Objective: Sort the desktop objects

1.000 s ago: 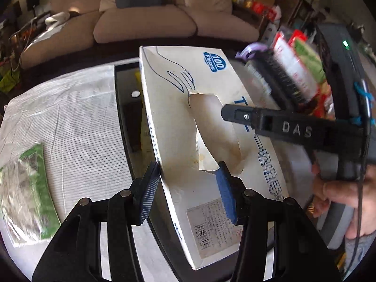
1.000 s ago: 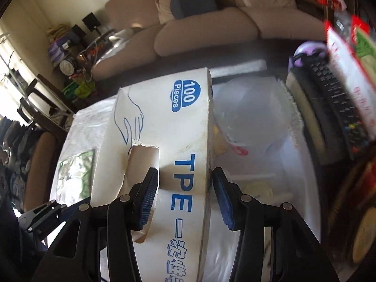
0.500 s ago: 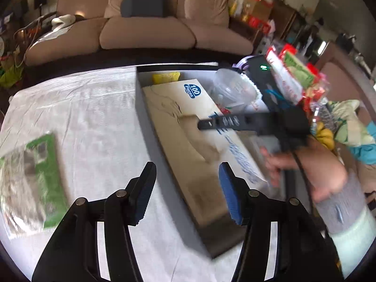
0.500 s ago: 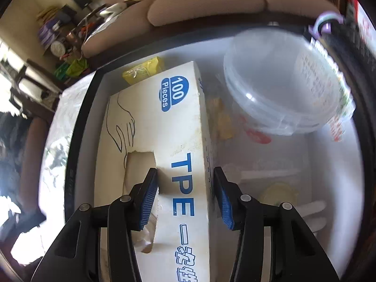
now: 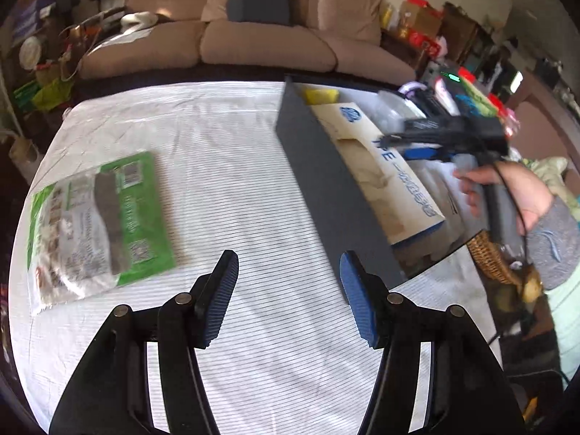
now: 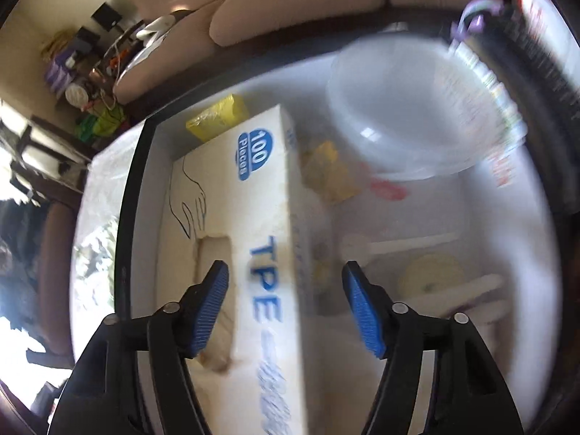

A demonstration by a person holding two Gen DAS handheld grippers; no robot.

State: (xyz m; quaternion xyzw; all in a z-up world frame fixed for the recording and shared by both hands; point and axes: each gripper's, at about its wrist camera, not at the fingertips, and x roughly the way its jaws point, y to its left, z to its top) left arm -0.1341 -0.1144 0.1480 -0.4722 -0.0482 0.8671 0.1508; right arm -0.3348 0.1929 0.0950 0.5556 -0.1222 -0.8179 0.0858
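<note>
Glove box [image 6: 253, 217]: lies flat in the black-walled storage bin [image 5: 326, 181], along its left wall; judged light, thin card, easily dented; torn dispensing hole on top makes that face weak; best held across its narrow width, on the long sides

Right gripper [image 6: 286, 304]: fingers opening; pads apart from the card on both sides, so the box is released though it sits between them

Green packet [image 5: 101, 214]: flat on the striped cloth of the counter [image 5: 253, 326], well left of the bin; judged light, floppy, slick film; take it by an edge or pinch across a short side

Left gripper [image 5: 290, 297]: fingers spread and empty, over bare cloth; packet off to their left, bin to their right; neither touched

Bin contents: clear plastic tub [image 6: 417, 116] and yellow packet [image 6: 217, 116] beside the box
</note>
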